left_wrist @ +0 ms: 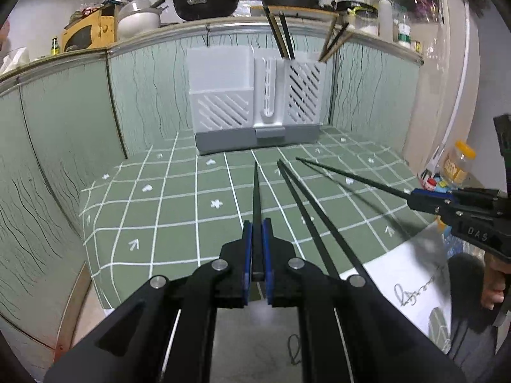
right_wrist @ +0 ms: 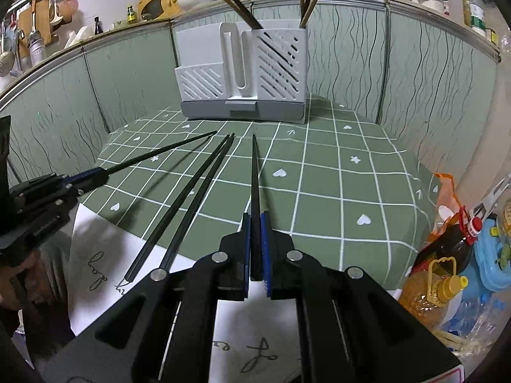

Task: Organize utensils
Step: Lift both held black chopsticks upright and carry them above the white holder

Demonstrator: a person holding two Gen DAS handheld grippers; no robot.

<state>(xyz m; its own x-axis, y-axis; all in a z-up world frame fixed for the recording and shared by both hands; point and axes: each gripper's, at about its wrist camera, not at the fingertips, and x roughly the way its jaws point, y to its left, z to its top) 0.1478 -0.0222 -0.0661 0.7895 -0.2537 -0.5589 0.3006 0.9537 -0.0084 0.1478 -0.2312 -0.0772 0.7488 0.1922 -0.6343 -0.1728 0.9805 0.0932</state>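
Left tongs (left_wrist: 257, 249) and right tongs (right_wrist: 255, 245) each clamp one black chopstick (left_wrist: 256, 198) near its thick end, tip towards the white utensil holder (right_wrist: 242, 70); judged light, stiff, slippery; a spare pair (right_wrist: 179, 210) lies on the desk (right_wrist: 319, 175).

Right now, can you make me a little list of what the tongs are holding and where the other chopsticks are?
left tongs: shut on one black chopstick
right tongs: shut on one black chopstick
loose pair of chopsticks: lying side by side on the green tablecloth, between the two tongs
utensil holder: white, at the back of the tablecloth, chopsticks already standing in its right compartment
left compartment: looks empty
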